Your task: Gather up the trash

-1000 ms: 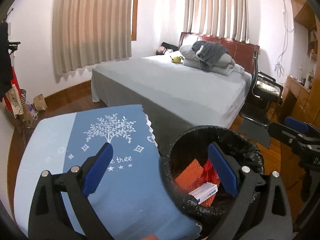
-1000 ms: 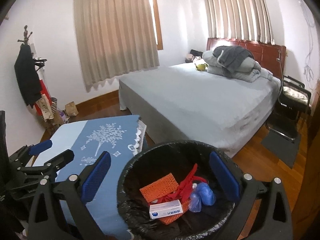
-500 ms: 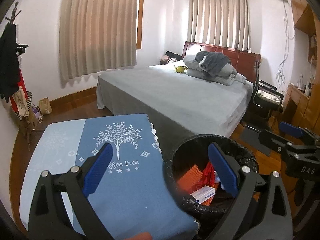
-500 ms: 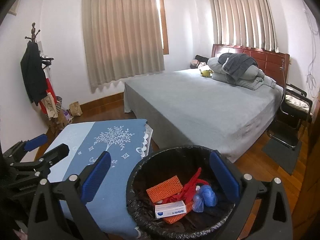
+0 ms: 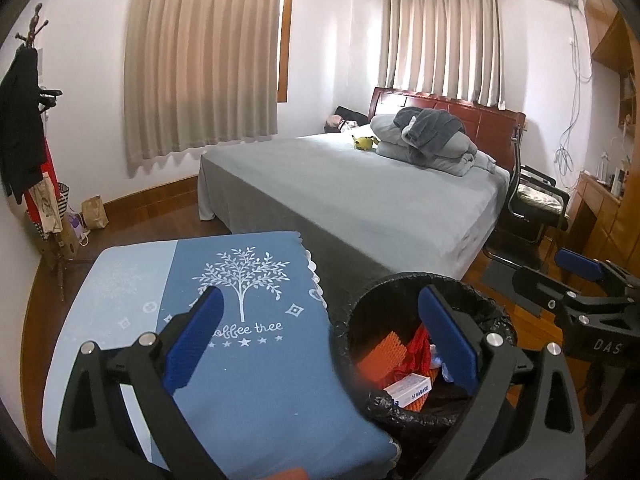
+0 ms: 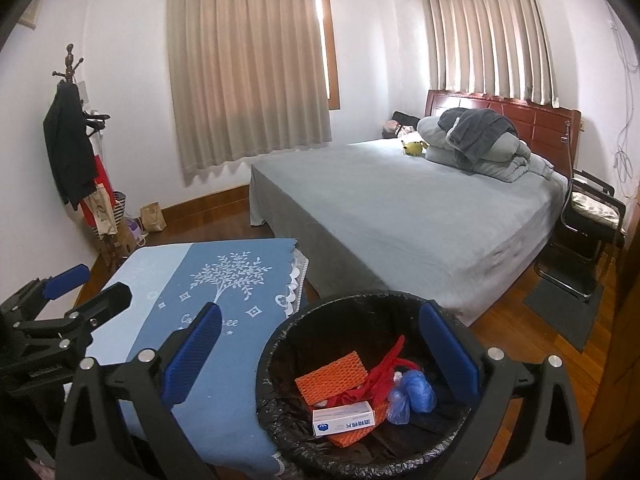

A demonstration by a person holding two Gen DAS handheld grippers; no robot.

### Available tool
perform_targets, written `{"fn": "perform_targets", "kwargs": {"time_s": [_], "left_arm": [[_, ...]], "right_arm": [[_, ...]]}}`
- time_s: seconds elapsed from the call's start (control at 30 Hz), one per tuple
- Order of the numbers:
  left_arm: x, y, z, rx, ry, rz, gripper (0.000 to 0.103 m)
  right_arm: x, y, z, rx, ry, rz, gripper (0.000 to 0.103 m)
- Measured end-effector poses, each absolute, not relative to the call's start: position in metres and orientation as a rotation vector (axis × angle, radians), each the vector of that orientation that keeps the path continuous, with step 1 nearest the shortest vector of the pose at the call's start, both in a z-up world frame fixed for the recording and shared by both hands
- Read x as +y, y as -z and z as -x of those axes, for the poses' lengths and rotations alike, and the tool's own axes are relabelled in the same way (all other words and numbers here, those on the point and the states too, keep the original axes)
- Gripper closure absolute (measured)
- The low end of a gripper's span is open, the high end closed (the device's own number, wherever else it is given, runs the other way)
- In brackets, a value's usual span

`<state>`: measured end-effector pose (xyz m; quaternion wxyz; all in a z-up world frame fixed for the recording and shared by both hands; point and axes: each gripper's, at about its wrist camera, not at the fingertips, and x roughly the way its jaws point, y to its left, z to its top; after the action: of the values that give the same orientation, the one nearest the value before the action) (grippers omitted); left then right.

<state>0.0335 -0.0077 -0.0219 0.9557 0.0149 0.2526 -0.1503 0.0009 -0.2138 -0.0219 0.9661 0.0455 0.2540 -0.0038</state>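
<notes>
1. Black liner covers the bin [image 6: 360, 465], which sits at the bottom centre of the right wrist view and the lower right of the left wrist view, just beside the blue cloth [image 5: 256, 360]. The trash lies inside: an orange mesh [image 6: 330, 376], a red strip [image 6: 384, 376], a blue wad [image 6: 414, 392] and a white box [image 6: 344, 420].
2. Your left gripper [image 5: 320, 344] and right gripper [image 6: 318, 354] both stand with jaws wide apart and nothing between them.
3. Your left gripper straddles the bin rim, one finger over the cloth and one over the bin. Drop it straight down and a finger may snag the liner or tip the bin.
4. No loose trash shows on the cloth in either view, so closing on it would only bunch the fabric.
5. Your grippers hang near each other in the lower corners of both views. Swing either across the bin and they may knock together.
</notes>
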Motion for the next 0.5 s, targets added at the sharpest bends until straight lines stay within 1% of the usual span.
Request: {"fn": "perform_targets", "kwargs": {"time_s": [0.5], "left_arm": [[-0.0085, 0.0215, -0.0328, 0.512, 0.304, -0.031, 0.008]], "right_arm": [[-0.2134, 0.0223, -0.0009, 0.513, 0.008, -0.092, 0.006]]}}
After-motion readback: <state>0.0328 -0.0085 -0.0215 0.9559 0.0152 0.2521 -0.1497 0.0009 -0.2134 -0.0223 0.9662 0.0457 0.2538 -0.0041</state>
